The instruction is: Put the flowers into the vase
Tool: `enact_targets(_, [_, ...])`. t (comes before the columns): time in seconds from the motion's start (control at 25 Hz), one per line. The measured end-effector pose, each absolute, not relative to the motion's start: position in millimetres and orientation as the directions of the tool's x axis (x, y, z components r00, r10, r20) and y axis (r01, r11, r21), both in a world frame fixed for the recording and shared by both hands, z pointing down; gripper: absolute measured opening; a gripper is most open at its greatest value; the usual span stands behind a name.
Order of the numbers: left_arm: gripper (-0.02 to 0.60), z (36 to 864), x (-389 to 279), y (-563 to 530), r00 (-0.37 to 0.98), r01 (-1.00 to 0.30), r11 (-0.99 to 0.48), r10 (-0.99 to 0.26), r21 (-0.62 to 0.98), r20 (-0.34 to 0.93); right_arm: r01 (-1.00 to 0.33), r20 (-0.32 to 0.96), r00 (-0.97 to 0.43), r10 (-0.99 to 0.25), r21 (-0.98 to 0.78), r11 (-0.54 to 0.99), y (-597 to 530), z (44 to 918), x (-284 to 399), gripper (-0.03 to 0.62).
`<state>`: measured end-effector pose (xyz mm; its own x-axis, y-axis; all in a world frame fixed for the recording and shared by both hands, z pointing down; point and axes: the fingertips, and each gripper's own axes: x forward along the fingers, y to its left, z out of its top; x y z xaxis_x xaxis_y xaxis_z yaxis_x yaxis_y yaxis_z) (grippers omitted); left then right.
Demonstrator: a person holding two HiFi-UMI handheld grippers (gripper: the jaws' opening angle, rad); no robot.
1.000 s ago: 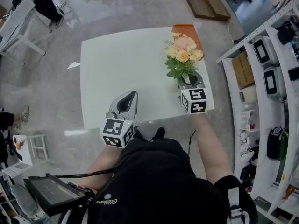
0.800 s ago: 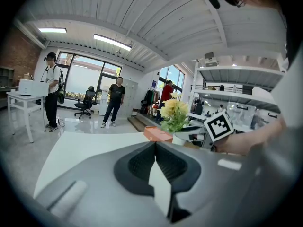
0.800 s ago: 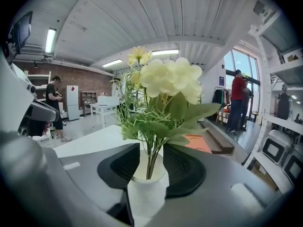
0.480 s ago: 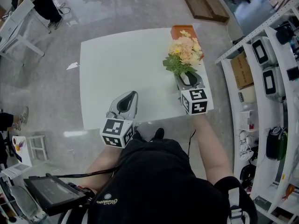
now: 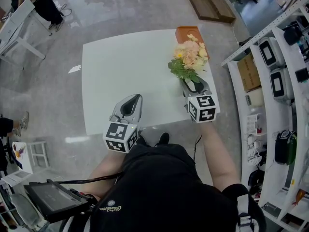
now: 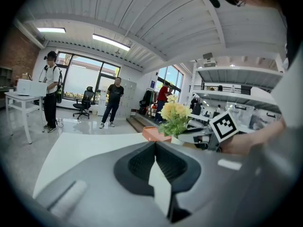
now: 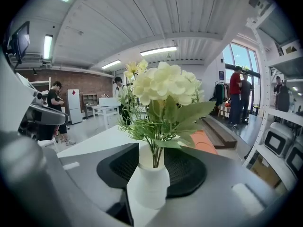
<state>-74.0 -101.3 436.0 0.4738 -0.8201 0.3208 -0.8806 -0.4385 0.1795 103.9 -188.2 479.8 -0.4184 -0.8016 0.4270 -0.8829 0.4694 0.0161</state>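
the right gripper [image 7: 152, 150] has just been opening its jaws around the vase [image 7: 150, 186] on the table [image 5: 120, 62], with the flowers [image 5: 189, 56] sitting in it. the task is looking done. the left gripper [image 5: 131, 100] is idling closed and empty.

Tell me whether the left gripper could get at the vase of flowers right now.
Probably, but from its left side only: bare table lies between the left gripper and the vase. The right gripper, whose jaws have just been opening, has the vase between them and blocks the near side.

table [image 5: 125, 66] white | holds vase [image 7: 150, 186], orange object [image 5: 186, 33] at far edge
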Motion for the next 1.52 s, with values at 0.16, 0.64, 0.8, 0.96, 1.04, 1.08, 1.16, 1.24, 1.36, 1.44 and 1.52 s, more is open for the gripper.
enact_targets(0.16, [0.008,436,-73,-101,0.479,-0.878,-0.444,-0.817,0.179,0.321,-0.885,0.419,-0.421,-0.804,0.003,0.465,-179,479,103,0.164])
enact_targets(0.64, [0.008,432,-71,-100,0.49,-0.872,-0.458,-0.815,0.175,0.308,-0.894,0.387,-0.426,-0.818,-0.043,0.445,-147,471,105,0.155])
enact_targets(0.8, [0.008,430,-72,-100,0.488,-0.873,-0.457,-0.819,0.172,0.302,-0.893,0.363,-0.436,-0.823,-0.059,0.447,-136,464,98,0.143])
enact_targets(0.96, [0.008,425,-73,-101,0.487,-0.873,-0.457,-0.825,0.169,0.287,-0.887,0.311,-0.452,-0.836,-0.063,0.457,-130,451,85,0.118])
enact_targets(1.04, [0.008,422,-74,-102,0.487,-0.873,-0.458,-0.828,0.167,0.279,-0.892,0.26,-0.447,-0.856,-0.057,0.449,-128,440,81,0.084])
enact_targets(1.08, [0.008,421,-74,-102,0.487,-0.873,-0.459,-0.828,0.165,0.276,-0.895,0.233,-0.444,-0.865,-0.061,0.442,-128,434,80,0.069])
enact_targets(1.16, [0.008,420,-74,-102,0.487,-0.873,-0.458,-0.83,0.166,0.272,-0.898,0.186,-0.439,-0.879,-0.074,0.433,-126,422,77,0.044])
enact_targets(1.24, [0.008,419,-73,-101,0.486,-0.874,-0.456,-0.832,0.168,0.269,-0.902,0.156,-0.431,-0.889,-0.078,0.424,-124,414,76,0.015])
enact_targets(1.36, [0.008,415,-72,-98,0.486,-0.874,-0.462,-0.836,0.151,0.256,-0.904,0.146,-0.427,-0.892,-0.082,0.42,-118,410,74,0.002])
enact_targets(1.44, [0.008,413,-72,-97,0.485,-0.874,-0.463,-0.838,0.143,0.252,-0.902,0.15,-0.432,-0.889,-0.089,0.423,-115,410,74,0.002])
enact_targets(1.52, [0.008,412,-72,-96,0.482,-0.876,-0.461,-0.839,0.143,0.251,-0.897,0.152,-0.441,-0.885,-0.098,0.43,-112,411,73,0.002])
